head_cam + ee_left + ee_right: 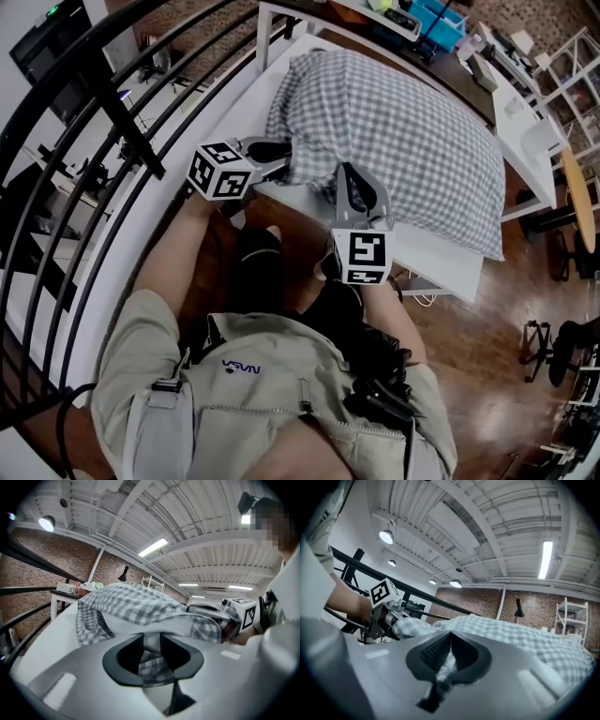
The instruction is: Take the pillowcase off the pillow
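A plump pillow in a grey-and-white checked pillowcase [403,131] lies on a white table [441,267]. My left gripper [281,155] is at the pillow's near-left corner. In the left gripper view its jaws [151,641] stand slightly apart, with a strip of checked pillowcase [136,604] lying between them. My right gripper [361,187] is at the near edge, a little to the right. Its jaws [450,637] are shut on a fold of the pillowcase [525,637]. Each gripper view shows the other gripper's marker cube [246,613] [386,592].
A black railing [122,112] runs along the left, close to the table. A table with blue items [431,23] stands behind the pillow and white shelving [562,56] at the right. Wooden floor lies to the right of the person's jacket and legs.
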A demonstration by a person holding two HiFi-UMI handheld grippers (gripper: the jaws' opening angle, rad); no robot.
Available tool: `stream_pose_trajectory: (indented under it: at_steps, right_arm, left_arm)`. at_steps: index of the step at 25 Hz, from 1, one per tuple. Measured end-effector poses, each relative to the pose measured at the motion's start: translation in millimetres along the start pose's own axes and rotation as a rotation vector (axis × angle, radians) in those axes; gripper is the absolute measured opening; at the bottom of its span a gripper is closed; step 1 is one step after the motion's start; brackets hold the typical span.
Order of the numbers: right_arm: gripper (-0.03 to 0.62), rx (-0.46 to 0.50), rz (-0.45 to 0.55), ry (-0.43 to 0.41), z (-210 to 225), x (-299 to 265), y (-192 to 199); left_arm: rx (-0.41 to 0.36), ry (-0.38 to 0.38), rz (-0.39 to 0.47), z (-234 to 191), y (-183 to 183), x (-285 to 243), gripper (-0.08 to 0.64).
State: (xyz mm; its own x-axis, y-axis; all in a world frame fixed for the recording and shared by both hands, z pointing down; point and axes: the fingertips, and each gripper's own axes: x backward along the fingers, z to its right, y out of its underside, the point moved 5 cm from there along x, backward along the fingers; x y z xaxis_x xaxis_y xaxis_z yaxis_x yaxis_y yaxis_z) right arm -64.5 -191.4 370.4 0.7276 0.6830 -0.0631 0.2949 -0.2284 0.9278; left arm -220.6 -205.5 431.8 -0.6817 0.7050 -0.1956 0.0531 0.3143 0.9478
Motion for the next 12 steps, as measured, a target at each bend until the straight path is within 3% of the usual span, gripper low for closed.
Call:
stream_pose_trajectory:
  at_steps: [4,12]
  right_arm:
    - [0.006,-0.013,-0.026,0.003,0.6,5.2,11.0]
    - [0.006,-0.016,-0.005,0.006,0.6,7.2,5.7]
  left_arm:
    - [0.02,0.043,0.005,2.7,-0.2,5.4,0.164]
    - [-0.028,0.043,-0.011,12.3,0.9,22.8,0.193]
